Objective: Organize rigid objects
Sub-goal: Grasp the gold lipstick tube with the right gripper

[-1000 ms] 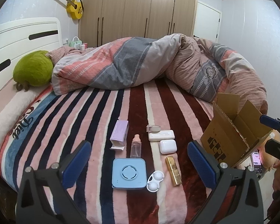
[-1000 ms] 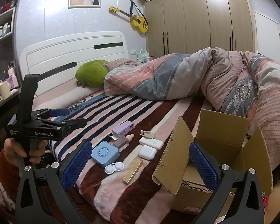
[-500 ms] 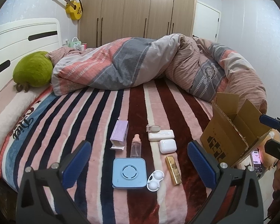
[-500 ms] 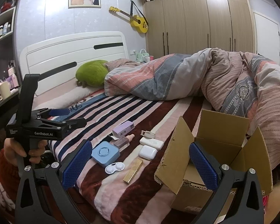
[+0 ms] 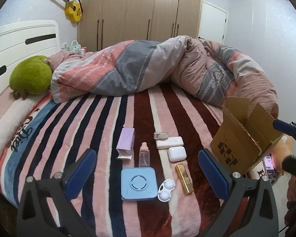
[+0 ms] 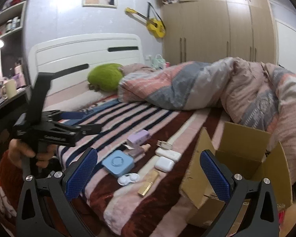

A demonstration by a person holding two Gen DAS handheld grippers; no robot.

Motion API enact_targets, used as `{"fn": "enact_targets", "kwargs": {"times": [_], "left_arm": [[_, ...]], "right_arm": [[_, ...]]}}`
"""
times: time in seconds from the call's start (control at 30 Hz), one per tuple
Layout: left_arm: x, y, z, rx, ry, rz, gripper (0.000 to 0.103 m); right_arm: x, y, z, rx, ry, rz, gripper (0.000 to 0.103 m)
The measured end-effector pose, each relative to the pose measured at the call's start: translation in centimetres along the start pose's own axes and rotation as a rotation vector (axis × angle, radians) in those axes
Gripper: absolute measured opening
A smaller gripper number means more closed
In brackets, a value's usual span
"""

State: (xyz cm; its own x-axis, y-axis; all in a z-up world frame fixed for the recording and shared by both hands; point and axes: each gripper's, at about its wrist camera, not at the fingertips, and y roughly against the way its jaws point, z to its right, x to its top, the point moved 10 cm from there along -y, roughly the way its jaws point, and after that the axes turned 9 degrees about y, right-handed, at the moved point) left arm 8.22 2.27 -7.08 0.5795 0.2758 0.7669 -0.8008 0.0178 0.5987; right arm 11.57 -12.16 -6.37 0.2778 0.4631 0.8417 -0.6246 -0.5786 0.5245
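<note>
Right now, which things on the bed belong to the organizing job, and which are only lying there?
For the job: purple box, small bottle, blue square case, white lens case, gold bar, earbuds case, white flat case, cardboard box.

Just lying about: green plush, duvet, yellow guitar.

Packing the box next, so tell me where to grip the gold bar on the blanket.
Grip the gold bar across its narrow width at mid-length, coming down from above. It lies flat, long and slim; the white lens case sits close on one side, so keep the left tongs square.
</note>
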Motion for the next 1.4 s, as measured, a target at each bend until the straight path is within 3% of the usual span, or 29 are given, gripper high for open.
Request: {"fn": "enact_targets", "kwargs": {"times": [0.2, 0.33, 0.4, 0.47, 0.63, 0.8, 1.03, 1.23, 1.3, 1.4], "left_arm": [[0.1, -0.3, -1.1, 0.0, -0.023, 0.0, 0.103], [-0.2, -1.0, -3.1, 0.031, -0.007, 0.014, 0.102], [-0.6, -1.5, -4.1, 0.028, 0.016, 0.013, 0.102], [-1.2, -2.2, -5.0, 0.036, 0.023, 0.01, 0.102], [-3.5, -4.1, -6.0, 0.082, -0.049, -0.032, 0.102], [-5.4, -5.4, -5.7, 0.009, -0.048, -0.084, 0.102], [-6.2, -6.4, -3.3, -0.148, -0.025, -0.137, 0.102], [-5.9, -5.6, 1.5, -0.379, 0.008, -0.197, 0.1], [-5.1, -4.5, 3.3, -0.473, 0.028, -0.2, 0.091], [-3.5, -2.8, 5.7, -0.577, 0.045, -0.205, 0.064]], "right_arm": [[0.2, -0.3, -2.2, -0.032, 0.056, -0.002, 0.103], [-1.3, -3.1, -5.9, 0.112, 0.06, -0.095, 0.103], [-2.5, -5.1, -7.6, 0.184, 0.04, -0.139, 0.092], [-4.4, -7.7, -8.1, 0.185, 0.003, -0.227, 0.074], [-11.2, -14.4, -4.7, 0.03, -0.222, -0.469, 0.049], [-15.3, -17.9, -2.6, -0.056, -0.312, -0.559, 0.021], [-15.1, -18.1, -1.9, -0.026, -0.349, -0.494, 0.014], [-8.8, -13.3, -5.9, 0.114, -0.216, -0.32, 0.013], [-6.7, -11.9, -7.0, 0.155, -0.185, -0.287, 0.013], [-4.3, -10.1, -7.5, 0.179, -0.158, -0.252, 0.013]]}}
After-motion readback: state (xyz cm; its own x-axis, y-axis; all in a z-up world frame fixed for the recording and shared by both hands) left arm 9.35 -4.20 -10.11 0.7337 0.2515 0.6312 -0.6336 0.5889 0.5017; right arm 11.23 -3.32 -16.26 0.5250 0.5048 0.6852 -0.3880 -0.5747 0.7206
